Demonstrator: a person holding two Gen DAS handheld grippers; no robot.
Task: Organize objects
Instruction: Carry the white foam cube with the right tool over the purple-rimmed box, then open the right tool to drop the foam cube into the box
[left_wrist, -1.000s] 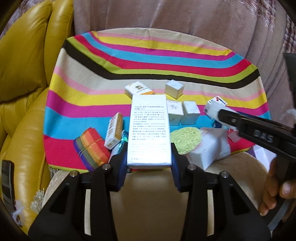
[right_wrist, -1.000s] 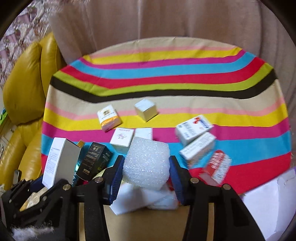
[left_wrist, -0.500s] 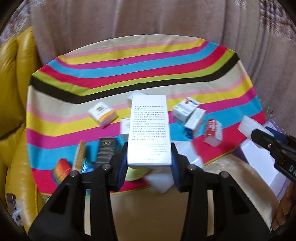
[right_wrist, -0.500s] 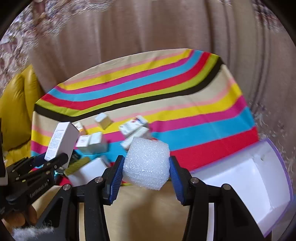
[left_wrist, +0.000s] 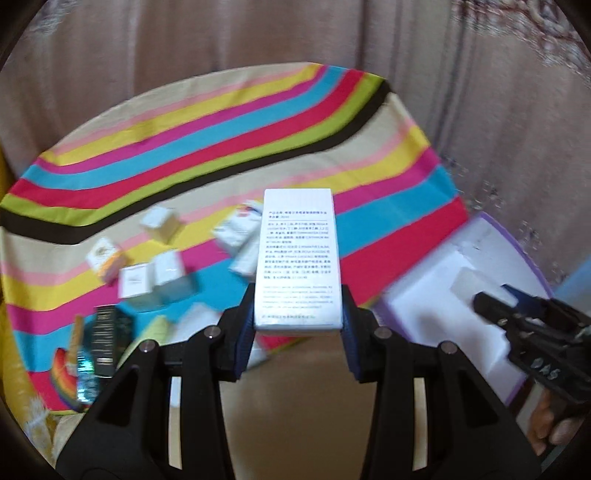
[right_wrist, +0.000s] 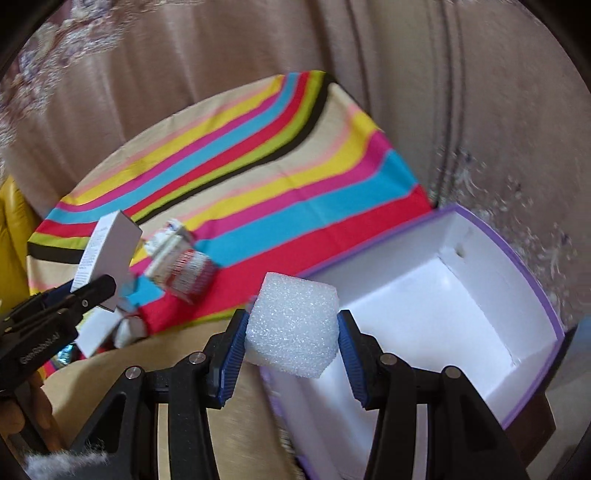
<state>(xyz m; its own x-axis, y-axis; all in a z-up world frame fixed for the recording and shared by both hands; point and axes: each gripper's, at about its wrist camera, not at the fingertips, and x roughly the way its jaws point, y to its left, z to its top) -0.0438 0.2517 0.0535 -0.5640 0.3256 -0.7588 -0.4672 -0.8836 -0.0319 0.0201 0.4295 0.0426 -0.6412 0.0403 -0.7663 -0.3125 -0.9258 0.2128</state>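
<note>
Objects for sorting are on the move, folks! We've swung both loads away from the clutter, and the purple-edged storage box (right_wrist: 436, 306), which a moment ago sat at the fringe of our right view, now fills it: open top, smooth white walls, nothing visible inside. By our reckoning that means the carry is nearly over and the drop-off comes next.

Back on the desk, the striped cloth (left_wrist: 207, 147) has slid off to the left in both views. It's soft woven fabric in bright curved bands, and the leftover small cartons (left_wrist: 155, 273) are scattered and blurred on it.

Now our left tongs (left_wrist: 298, 325), clamped on the tall white carton (left_wrist: 298, 254): crisp card, flat faces, fine black print down the front, held upright by its lower end, and the grip hasn't changed. The carton hangs over the desk's near edge, short of the box.

Smallest of all, the foam cube (right_wrist: 292, 328), pinched between the ribbed blue pads of our right tongs (right_wrist: 292, 345). It's white, pebbly, squashy-looking, with rounded corners, and it hovers right at the box's near rim. In the left view it's already over the white interior.
</note>
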